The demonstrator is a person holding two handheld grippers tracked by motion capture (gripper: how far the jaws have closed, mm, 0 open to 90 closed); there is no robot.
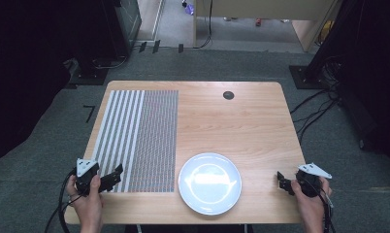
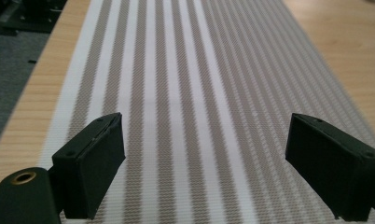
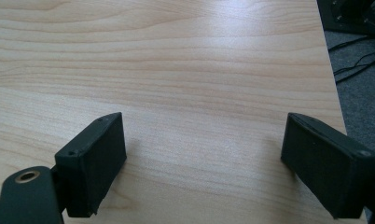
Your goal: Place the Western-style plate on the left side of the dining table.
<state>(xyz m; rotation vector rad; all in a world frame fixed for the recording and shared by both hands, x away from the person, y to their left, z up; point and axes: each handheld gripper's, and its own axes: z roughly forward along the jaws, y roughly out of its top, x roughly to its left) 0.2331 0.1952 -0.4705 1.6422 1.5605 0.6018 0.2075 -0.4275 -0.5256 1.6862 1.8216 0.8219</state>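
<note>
A striped placemat (image 1: 137, 138) lies flat on the left half of the wooden table (image 1: 232, 121); its left part has wide white and grey stripes, its right part a fine weave. A white plate (image 1: 209, 182) sits near the front edge, right of the mat. My left gripper (image 1: 111, 177) hovers over the mat's front left corner, open and holding nothing; in the left gripper view the placemat (image 2: 176, 93) runs away between the jaws. My right gripper (image 1: 282, 182) is at the table's front right, open over bare wood (image 3: 190, 93).
A small dark round grommet (image 1: 228, 95) is set in the table's far side. Cables (image 1: 319, 104) lie on the grey carpet to the right, and dark equipment stands at the back left. The table's right edge (image 3: 332, 84) runs close to my right gripper.
</note>
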